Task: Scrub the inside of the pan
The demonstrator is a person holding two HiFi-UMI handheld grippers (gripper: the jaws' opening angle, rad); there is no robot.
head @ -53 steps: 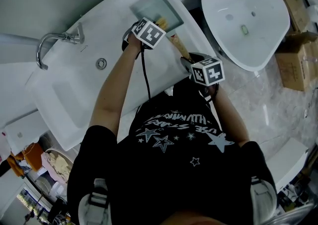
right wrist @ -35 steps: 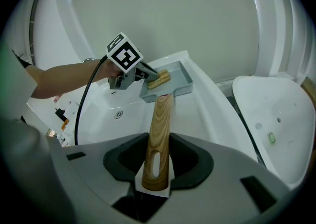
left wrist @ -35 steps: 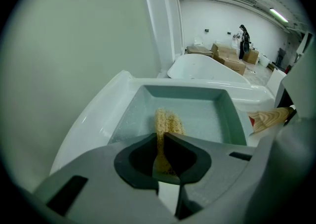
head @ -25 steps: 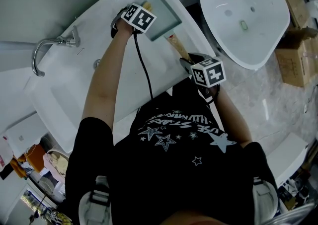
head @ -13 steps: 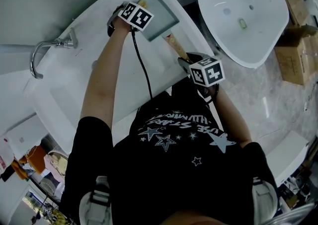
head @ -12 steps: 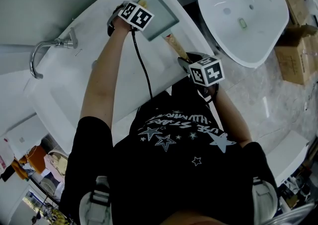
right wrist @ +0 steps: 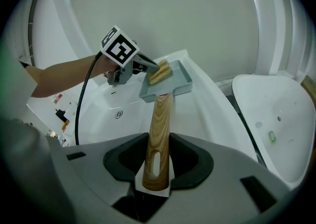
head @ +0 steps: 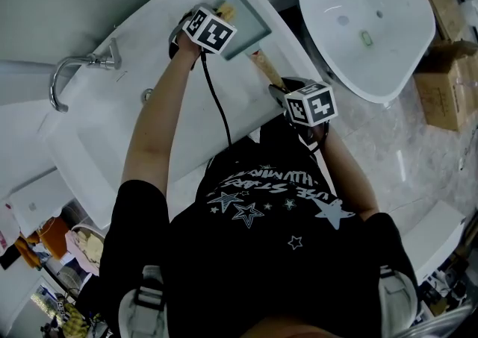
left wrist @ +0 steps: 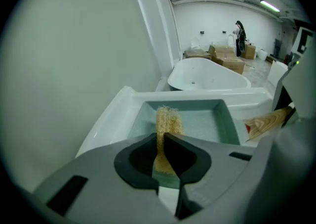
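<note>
Left gripper (left wrist: 162,143), clamped on sponge (left wrist: 168,119), slid back from pan (left wrist: 226,123) far corner: scrubbing stroke underway. Right gripper (right wrist: 157,171) grips pan's handle (right wrist: 160,119), steady.

Sink (head: 97,146): long white basin unit, set slantwise.
Sink's left end: chrome faucet (head: 75,72); drain (head: 147,94) near it.
Sink's far right corner: pan (head: 250,19); resting or lifted, cannot tell.
Floor (head: 388,157): pale marble, carrying a white tub (head: 373,1) and cardboard boxes (head: 447,83).
</note>
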